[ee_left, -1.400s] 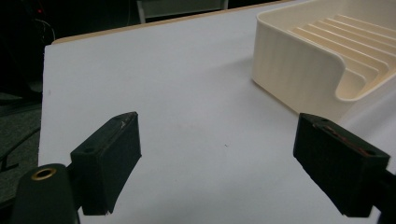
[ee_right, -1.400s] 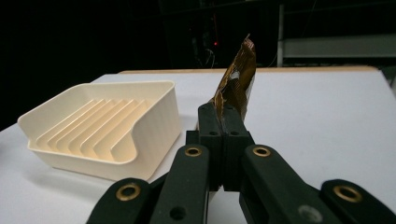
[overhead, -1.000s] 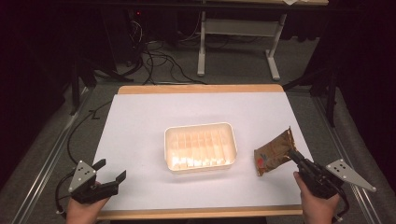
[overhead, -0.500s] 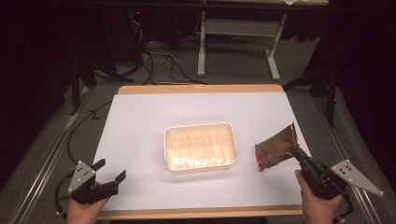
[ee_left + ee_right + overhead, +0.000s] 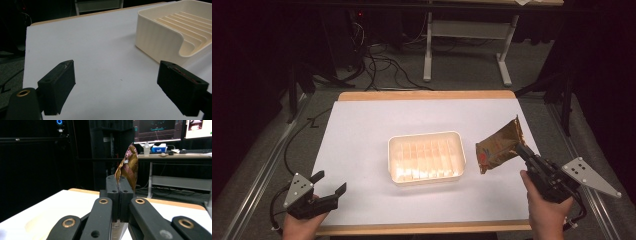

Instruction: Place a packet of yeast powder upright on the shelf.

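A brown and gold snack bag (image 5: 498, 146) hangs above the white table sheet, just right of the cream ribbed tray (image 5: 426, 157). My right gripper (image 5: 523, 151) is shut on the bag's edge and holds it lifted. In the right gripper view the bag (image 5: 128, 166) sticks up from between the closed jaws of that gripper (image 5: 119, 182). My left gripper (image 5: 332, 186) rests open near the table's front left corner, with nothing between its fingers. The left gripper view shows its gripper (image 5: 117, 85) spread wide over bare sheet, the tray (image 5: 160, 42) off to the right.
The white sheet (image 5: 362, 130) covers a wooden-edged table. Behind it stand a white desk frame (image 5: 467, 45) and loose cables (image 5: 377, 65) on the floor. Monitors and a desk (image 5: 172, 155) appear beyond the table in the right gripper view.
My right gripper has lifted the snack bag slightly and drawn back a little toward the front right. The left gripper has stayed put.
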